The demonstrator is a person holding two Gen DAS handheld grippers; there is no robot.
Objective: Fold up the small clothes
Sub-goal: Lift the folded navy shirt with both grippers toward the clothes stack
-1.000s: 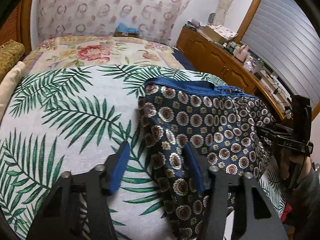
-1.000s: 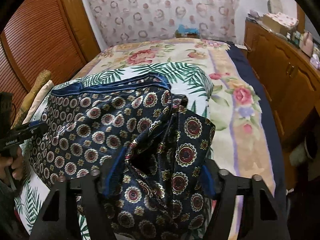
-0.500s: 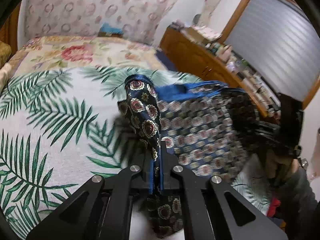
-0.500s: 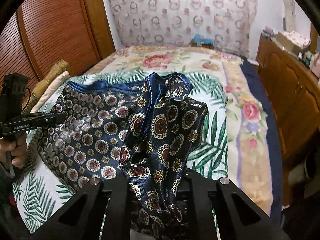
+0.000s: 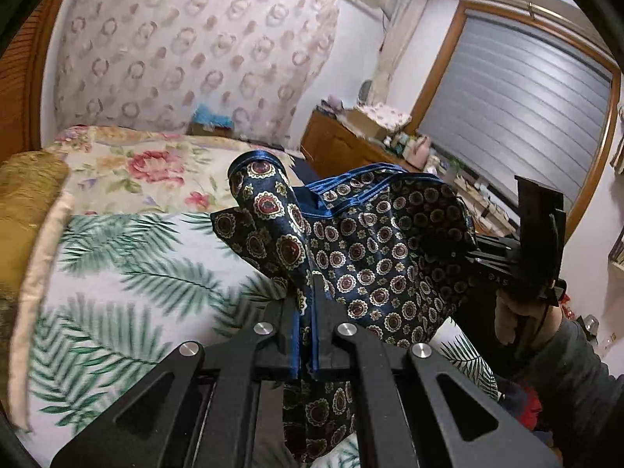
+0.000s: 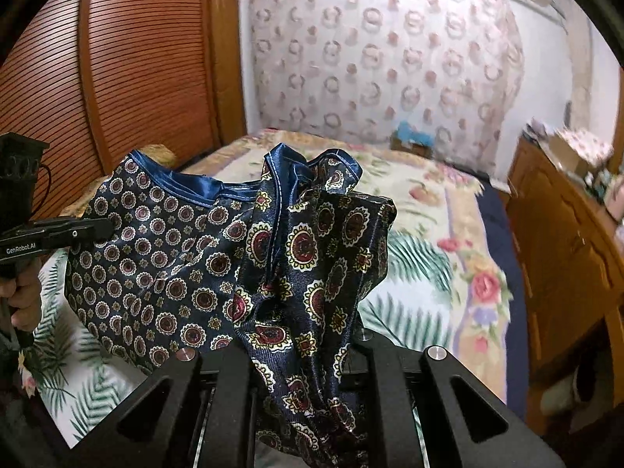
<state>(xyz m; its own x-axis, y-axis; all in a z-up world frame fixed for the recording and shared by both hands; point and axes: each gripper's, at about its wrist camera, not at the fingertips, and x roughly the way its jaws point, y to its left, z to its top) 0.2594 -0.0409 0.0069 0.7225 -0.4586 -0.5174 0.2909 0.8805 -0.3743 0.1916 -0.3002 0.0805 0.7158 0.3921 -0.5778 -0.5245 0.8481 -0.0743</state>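
Left wrist: navy medallion-print garment point(image 5: 374, 257), blue-trimmed, lifted off bed point(image 5: 128, 273); left gripper point(image 5: 306, 335) and right gripper point(image 6: 296, 355) clamped on it; bare bedspread toward 9 o'clock.

I see a bed point(image 6: 448, 210) under a floral blanket point(image 5: 128, 171), with a palm-leaf cloth point(image 5: 128, 273) spread over its near part. An olive-gold cushion point(image 5: 27, 210) lies along its left edge.

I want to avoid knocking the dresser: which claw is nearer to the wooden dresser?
Right. The right claw is beside the wooden dresser; the left claw holds the garment's far side.
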